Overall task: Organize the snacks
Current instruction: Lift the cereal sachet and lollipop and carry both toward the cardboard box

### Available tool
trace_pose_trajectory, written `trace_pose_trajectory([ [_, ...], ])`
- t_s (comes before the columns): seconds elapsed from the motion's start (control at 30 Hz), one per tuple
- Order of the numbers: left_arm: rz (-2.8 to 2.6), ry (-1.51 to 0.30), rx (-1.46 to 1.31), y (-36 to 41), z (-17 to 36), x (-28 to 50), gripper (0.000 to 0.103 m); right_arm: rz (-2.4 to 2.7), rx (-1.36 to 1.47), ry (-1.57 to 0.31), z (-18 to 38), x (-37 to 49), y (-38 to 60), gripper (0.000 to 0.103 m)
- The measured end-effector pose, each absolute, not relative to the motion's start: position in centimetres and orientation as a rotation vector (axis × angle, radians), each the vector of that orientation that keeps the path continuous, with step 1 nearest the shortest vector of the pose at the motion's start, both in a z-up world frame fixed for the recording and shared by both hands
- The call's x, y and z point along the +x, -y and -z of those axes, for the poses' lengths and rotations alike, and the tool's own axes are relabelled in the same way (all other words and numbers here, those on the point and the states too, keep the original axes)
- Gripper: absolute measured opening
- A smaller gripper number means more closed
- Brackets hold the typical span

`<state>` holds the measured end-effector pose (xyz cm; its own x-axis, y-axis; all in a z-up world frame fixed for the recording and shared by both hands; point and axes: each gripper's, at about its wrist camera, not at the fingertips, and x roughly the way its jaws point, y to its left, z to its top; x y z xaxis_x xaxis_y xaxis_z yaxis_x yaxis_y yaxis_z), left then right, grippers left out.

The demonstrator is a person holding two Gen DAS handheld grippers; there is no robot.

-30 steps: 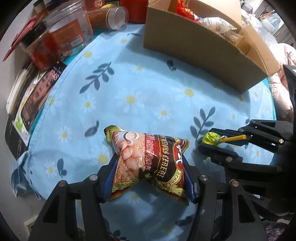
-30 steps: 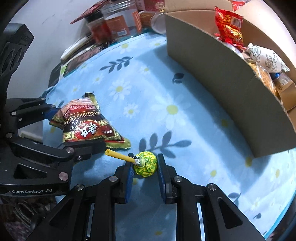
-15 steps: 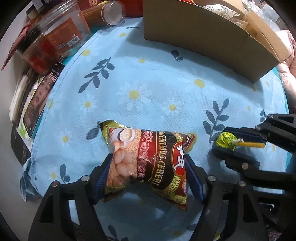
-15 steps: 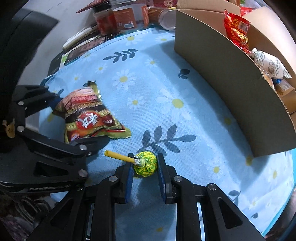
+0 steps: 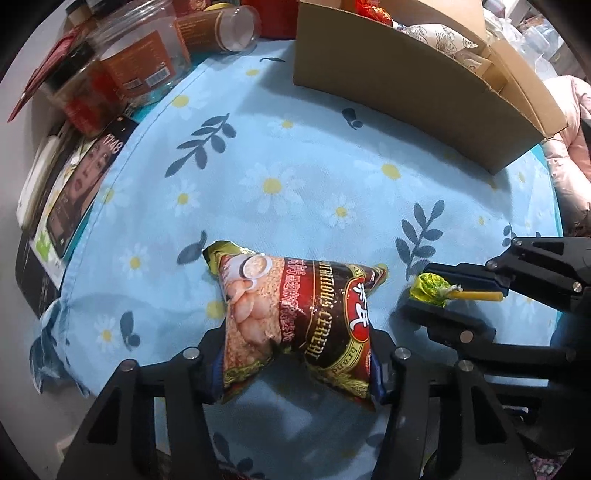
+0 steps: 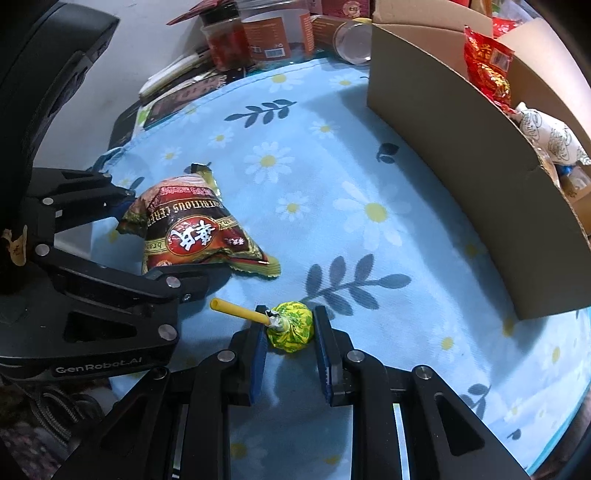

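Note:
A brown and red cereal packet (image 5: 295, 306) lies on the blue flowered cloth (image 5: 295, 166). My left gripper (image 5: 297, 363) points down at it, its jaws closing, and the blue pads press the packet's waist so that it puckers. To its right a lollipop (image 5: 430, 290) in a yellow-green wrapper with a yellow stick sits between the fingers of my right gripper (image 6: 290, 332), which is shut on the wrapped head just above the cloth. In the right wrist view the packet (image 6: 184, 229) and the left gripper's fingers (image 6: 122, 195) show at the left.
An open cardboard box (image 5: 406, 81) with several snacks inside stands at the back right. Jars (image 5: 144, 62) and a tipped tube (image 5: 221, 26) crowd the back left. Flat packets (image 5: 85, 184) lie along the left edge. A pink garment (image 5: 569, 147) hangs beyond the right edge.
The left jaws spread wider around the cereal packet, then squeezed back in on it. The right gripper kept its hold on the lollipop and stayed put.

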<state>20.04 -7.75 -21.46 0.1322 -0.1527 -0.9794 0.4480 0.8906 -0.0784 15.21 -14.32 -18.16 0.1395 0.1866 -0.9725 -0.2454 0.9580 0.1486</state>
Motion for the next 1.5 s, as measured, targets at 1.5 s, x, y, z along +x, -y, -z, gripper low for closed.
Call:
trace_pose_trajectory([
  [1.5,0.526,-1.081,0.195,11.7,3.9,24.0,0.056,-0.181,0.016,-1.168,2.3,20.4,20.9,0.023],
])
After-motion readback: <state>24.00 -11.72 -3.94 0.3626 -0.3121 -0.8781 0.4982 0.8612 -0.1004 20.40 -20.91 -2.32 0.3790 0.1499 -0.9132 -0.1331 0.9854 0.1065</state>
